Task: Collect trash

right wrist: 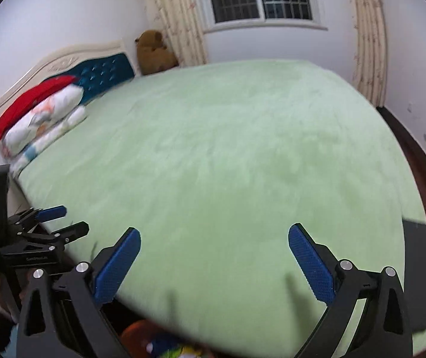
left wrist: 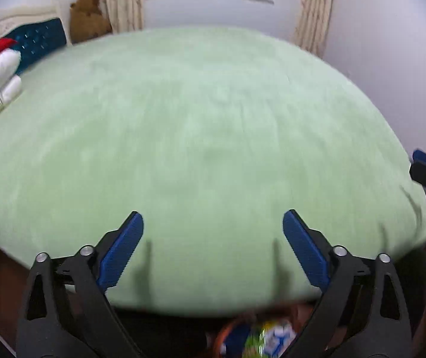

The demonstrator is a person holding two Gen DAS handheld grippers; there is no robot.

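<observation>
Both the left tool (left wrist: 213,232) and the right tool (right wrist: 214,246) gape wide and empty over the green bed (left wrist: 207,137), while the blurred colourful wrappers (left wrist: 260,340) in the orange bin (left wrist: 223,335) below look light and crinkly, best pinched at an edge.

A green bedspread (right wrist: 227,155) covers the bed, with folded quilts (right wrist: 42,125) and a brown teddy bear (right wrist: 153,52) by the headboard (right wrist: 105,68).
</observation>
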